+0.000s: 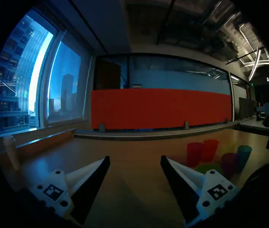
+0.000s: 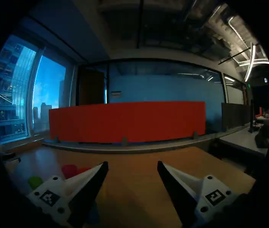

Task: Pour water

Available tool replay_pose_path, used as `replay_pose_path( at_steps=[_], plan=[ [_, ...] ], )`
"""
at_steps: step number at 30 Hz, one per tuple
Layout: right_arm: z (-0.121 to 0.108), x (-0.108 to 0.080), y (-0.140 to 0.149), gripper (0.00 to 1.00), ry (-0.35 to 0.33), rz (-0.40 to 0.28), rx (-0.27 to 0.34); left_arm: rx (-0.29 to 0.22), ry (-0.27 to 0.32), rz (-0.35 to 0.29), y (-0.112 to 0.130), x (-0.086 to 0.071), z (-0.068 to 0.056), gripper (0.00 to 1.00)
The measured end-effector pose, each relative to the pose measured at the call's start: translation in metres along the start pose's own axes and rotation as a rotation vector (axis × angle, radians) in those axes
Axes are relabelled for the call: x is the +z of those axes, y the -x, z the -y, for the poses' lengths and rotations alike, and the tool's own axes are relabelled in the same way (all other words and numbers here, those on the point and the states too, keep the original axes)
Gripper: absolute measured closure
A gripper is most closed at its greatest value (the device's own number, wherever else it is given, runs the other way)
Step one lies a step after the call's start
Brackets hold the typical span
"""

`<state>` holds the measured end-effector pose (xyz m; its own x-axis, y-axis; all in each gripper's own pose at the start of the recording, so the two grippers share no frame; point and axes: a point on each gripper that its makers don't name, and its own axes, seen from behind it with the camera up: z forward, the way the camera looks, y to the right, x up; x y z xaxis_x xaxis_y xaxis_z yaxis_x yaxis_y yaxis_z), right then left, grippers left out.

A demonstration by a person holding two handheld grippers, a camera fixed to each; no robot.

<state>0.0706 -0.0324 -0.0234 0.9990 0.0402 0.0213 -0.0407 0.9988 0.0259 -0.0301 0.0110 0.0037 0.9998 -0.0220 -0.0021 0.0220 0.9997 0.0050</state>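
Observation:
In the left gripper view, several plastic cups stand in a cluster on the wooden table [image 1: 134, 171] at the right: a red cup [image 1: 194, 154], an orange-red cup [image 1: 210, 149], a purple cup [image 1: 229, 164], a teal cup [image 1: 244, 155] and a green cup [image 1: 207, 168] low between them. My left gripper [image 1: 135, 161] is open above the table, left of the cups, with nothing between its fingers. In the right gripper view, my right gripper [image 2: 132, 165] is also open and holds nothing. A red cup [image 2: 69, 170] and a green cup [image 2: 35, 181] show behind its left finger [image 2: 77, 186].
A long red divider panel [image 1: 161, 108] runs along the table's far edge. Large windows [image 1: 35, 87] line the left wall above a wooden ledge. Another desk [image 2: 244, 142] with dark items stands at the right. The room is dim.

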Motion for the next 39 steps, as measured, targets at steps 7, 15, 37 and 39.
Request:
replay_pose_path(
  at_steps=[7,15,37,39],
  plan=[
    [0.001,0.000,-0.003,0.00,0.000,-0.004,0.002,-0.003,0.006,-0.003,-0.001,-0.001,-0.001,0.01],
    [0.000,-0.002,-0.003,0.00,0.001,-0.005,0.001,-0.003,0.014,-0.003,0.000,-0.002,-0.002,0.01],
    [-0.005,-0.002,-0.009,0.00,0.000,-0.033,-0.015,-0.002,0.015,-0.001,0.000,-0.004,-0.002,0.01],
    [-0.005,-0.003,-0.011,0.00,-0.003,-0.040,-0.024,-0.002,0.015,-0.001,0.000,-0.004,-0.002,0.01]
  ],
)
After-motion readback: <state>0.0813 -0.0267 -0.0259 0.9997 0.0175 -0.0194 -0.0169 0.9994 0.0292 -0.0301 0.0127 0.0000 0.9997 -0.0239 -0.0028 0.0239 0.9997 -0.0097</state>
